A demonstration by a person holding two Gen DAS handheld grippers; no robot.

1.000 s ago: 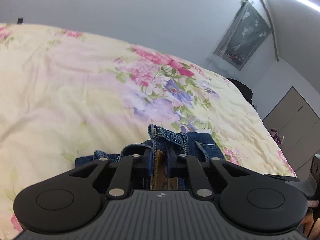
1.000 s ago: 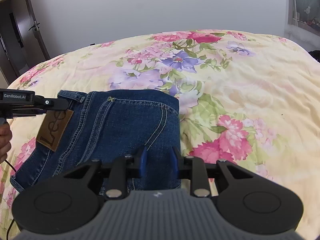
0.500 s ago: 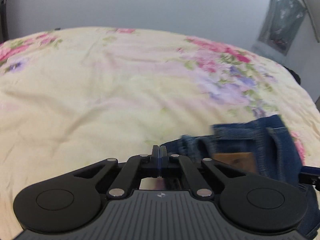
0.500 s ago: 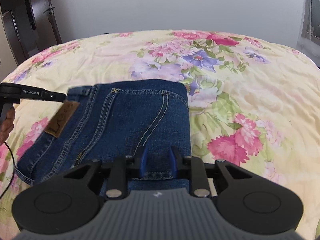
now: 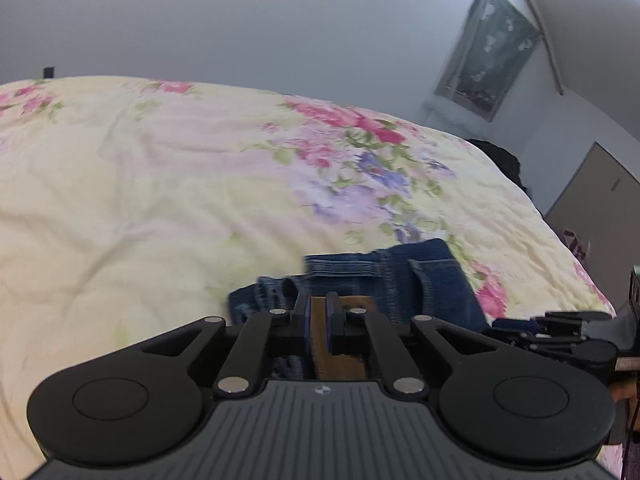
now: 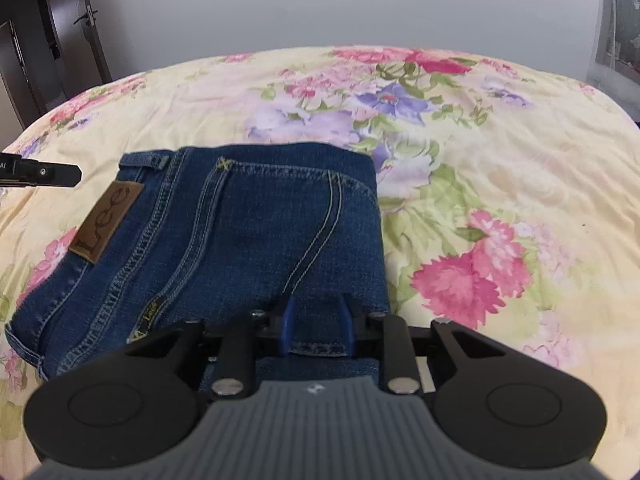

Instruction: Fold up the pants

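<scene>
Folded blue jeans (image 6: 248, 232) lie on the floral bedspread (image 6: 500, 140), with their brown leather label (image 6: 106, 222) at the left. My right gripper (image 6: 318, 320) is shut on the near folded edge, denim filling the gap between its blue fingers. The left gripper (image 5: 318, 312) hovers over the label (image 5: 320, 332) and waistband (image 5: 420, 280). Its jaws are opening and stand a narrow slit apart with nothing pinched. In the right wrist view its tip (image 6: 48, 174) hangs just left of the waistband, clear of the cloth.
The bedspread (image 5: 140, 200) stretches wide to the left and beyond the jeans. A dark door (image 6: 48, 32) stands at the far left, a wardrobe (image 5: 600, 216) and dark clothes (image 5: 500, 160) beyond the bed's right side. The right gripper's body (image 5: 552, 332) is close on my right.
The left gripper let go of the waistband, swung away shut and empty, then came back over the label with its jaws slightly apart. The right gripper kept its hold on the fold.
</scene>
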